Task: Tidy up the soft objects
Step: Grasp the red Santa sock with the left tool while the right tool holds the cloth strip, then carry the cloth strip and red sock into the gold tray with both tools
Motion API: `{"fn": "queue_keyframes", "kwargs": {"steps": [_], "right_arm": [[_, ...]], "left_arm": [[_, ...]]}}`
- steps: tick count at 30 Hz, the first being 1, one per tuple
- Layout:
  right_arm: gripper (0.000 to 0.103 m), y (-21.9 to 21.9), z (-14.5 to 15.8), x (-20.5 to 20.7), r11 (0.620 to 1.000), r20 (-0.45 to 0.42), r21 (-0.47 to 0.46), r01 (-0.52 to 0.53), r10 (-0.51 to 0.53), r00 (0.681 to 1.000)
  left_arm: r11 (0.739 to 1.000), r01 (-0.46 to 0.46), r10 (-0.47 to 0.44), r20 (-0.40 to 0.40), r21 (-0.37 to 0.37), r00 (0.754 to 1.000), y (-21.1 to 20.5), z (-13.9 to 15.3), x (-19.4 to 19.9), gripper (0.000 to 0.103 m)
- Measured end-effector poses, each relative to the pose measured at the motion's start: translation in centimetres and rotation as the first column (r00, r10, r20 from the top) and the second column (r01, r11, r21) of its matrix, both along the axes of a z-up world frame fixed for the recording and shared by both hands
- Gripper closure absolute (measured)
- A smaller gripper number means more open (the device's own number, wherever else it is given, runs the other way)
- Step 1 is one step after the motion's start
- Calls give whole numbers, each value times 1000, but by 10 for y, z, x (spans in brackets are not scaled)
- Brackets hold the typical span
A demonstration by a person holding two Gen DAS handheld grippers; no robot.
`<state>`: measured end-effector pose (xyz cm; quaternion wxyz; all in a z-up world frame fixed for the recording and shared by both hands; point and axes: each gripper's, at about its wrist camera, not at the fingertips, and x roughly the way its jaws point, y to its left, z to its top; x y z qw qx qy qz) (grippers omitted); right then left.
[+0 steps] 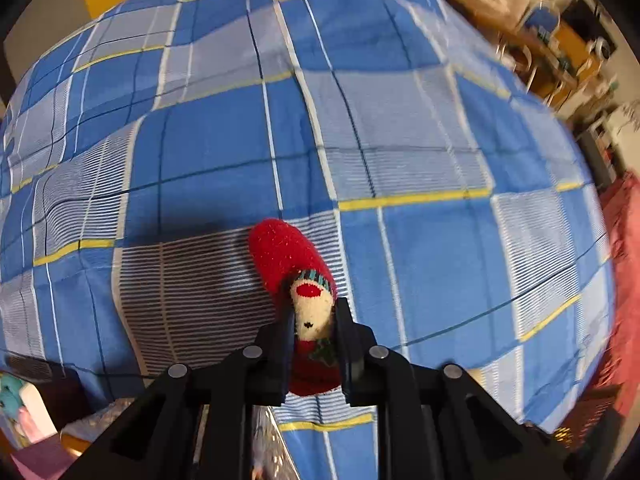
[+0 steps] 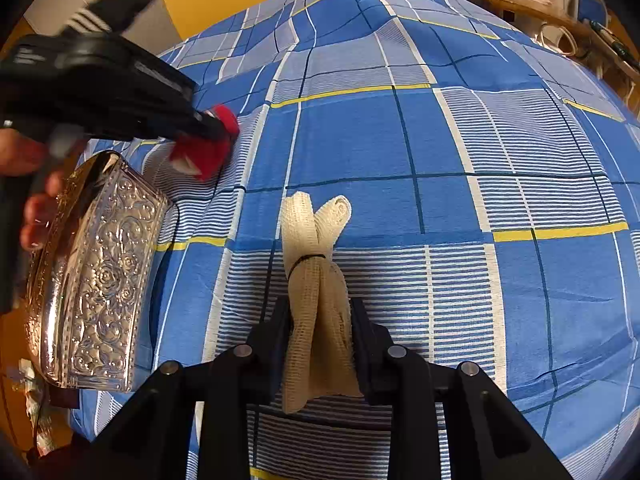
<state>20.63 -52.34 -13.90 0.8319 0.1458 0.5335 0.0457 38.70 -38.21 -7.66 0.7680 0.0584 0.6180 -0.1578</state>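
Observation:
A red fuzzy sock [image 1: 284, 256] with a cream face pattern lies on the blue plaid bedspread [image 1: 440, 120]. My left gripper [image 1: 314, 308] is shut on it, pads pressing its cream part from both sides. In the right wrist view that left gripper [image 2: 212, 124] shows at the upper left, blurred, with the red sock [image 2: 204, 160] hanging from it. A cream mesh bundle [image 2: 316, 216], tied with a thin black band, lies lengthwise on the bedspread. My right gripper [image 2: 320, 304] is shut on the bundle's near end.
A silver embossed box [image 2: 100, 272] stands at the bed's left edge, beside a person's hand [image 2: 36, 208] on the left gripper's handle. Red fabric [image 1: 624, 240] lies past the right edge. Shelves and clutter [image 1: 560, 52] stand at the far right.

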Motion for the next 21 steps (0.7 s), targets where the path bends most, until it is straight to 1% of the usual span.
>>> {"fn": "queue_keyframes", "kwargs": {"steps": [3,6,10,12,14,15,17,19,21], "right_arm": [[74,2,0,-2,1000,0,3,2,-2,1000],[74,-1,-1,-3,1000,-2,10,6,-6,1000],[75,3,0,-6,1000,14,-17,2,-2,1000],[80,6,3,-9,999,29,-36,1,0,1000],[83,4,6,-12,999,42,-28,19,-18,999],[85,3,7,-13,999,46,-19,27,-26,999],[86,-2,7,-15,999,49,1,45,-45,998],[86,-7,7,-17,998,45,26,61,-63,997],[86,-10,6,-18,996,44,48,78,-80,996]], "left_arm": [[997,24,-22,30,-78,999,11,23,-12,86],[984,73,-61,77,-161,995,19,46,-32,86],[957,116,-84,126,-267,988,35,68,-67,86],[935,151,-109,146,-321,983,51,82,-91,86],[920,174,-113,187,-351,976,70,97,-114,86],[908,191,-123,198,-374,972,80,105,-125,86],[882,206,-110,240,-423,964,109,126,-149,86],[869,211,-100,259,-448,961,142,140,-168,86],[864,181,-57,266,-470,962,176,144,-179,86]]}}
